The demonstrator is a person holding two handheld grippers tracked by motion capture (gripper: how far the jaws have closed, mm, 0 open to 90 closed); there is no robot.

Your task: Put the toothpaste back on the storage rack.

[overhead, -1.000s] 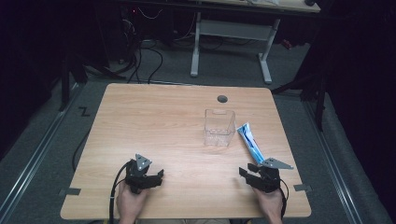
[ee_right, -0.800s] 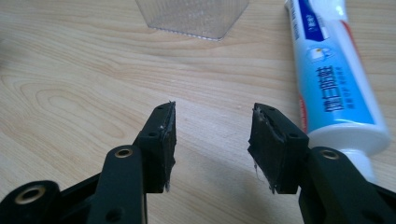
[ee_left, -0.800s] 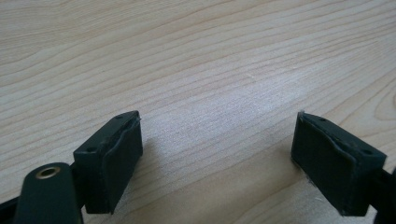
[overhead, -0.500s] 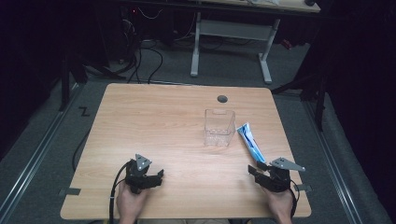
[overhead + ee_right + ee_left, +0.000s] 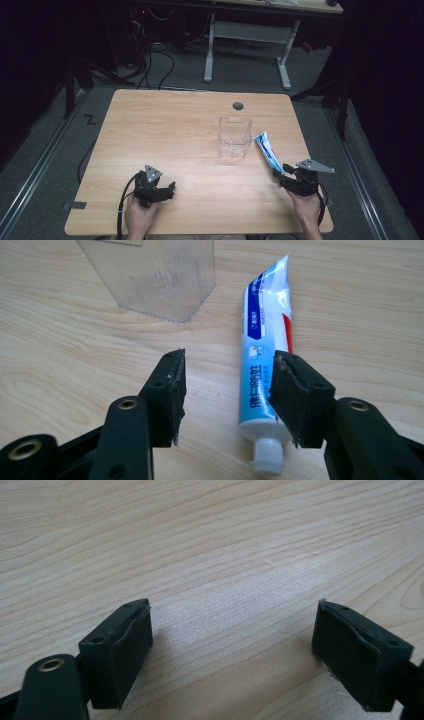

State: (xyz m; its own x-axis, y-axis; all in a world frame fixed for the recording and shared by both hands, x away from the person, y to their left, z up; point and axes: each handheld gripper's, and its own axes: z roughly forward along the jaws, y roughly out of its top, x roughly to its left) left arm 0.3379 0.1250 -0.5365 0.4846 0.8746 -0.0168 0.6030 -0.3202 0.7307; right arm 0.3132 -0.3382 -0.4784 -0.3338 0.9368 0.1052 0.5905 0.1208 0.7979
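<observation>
Now shifted: right gripper (image 5: 295, 178), set nearer the right edge of the surface (image 5: 165, 130) than a second ago, close behind the cap end of the toothpaste tube (image 5: 268, 152). Left gripper (image 5: 156, 186): unmoved, low at the near left of the surface, held by a hand (image 5: 139, 216).

Container: clear plastic box (image 5: 235, 136), upright, open at the top, right of centre on the surface, just left of the tube and apart from it. Contents: none visible through the walls.

Toothpaste tube: white and blue with a red stripe, flat on the surface, crimped end toward the far side, white cap (image 5: 266, 458) toward the right gripper. Seen from the right gripper view (image 5: 227, 395): jaws spread, cap end of the tube lying by the right-hand jaw, partly between the two; contact with the tube cannot be told.

Left gripper view (image 5: 232, 650): jaws spread wide, bare wood grain between them, nothing held.

Other: round grey grommet (image 5: 238, 105) at the far middle of the surface; white-legged desk frame (image 5: 247, 37) on the floor beyond.
</observation>
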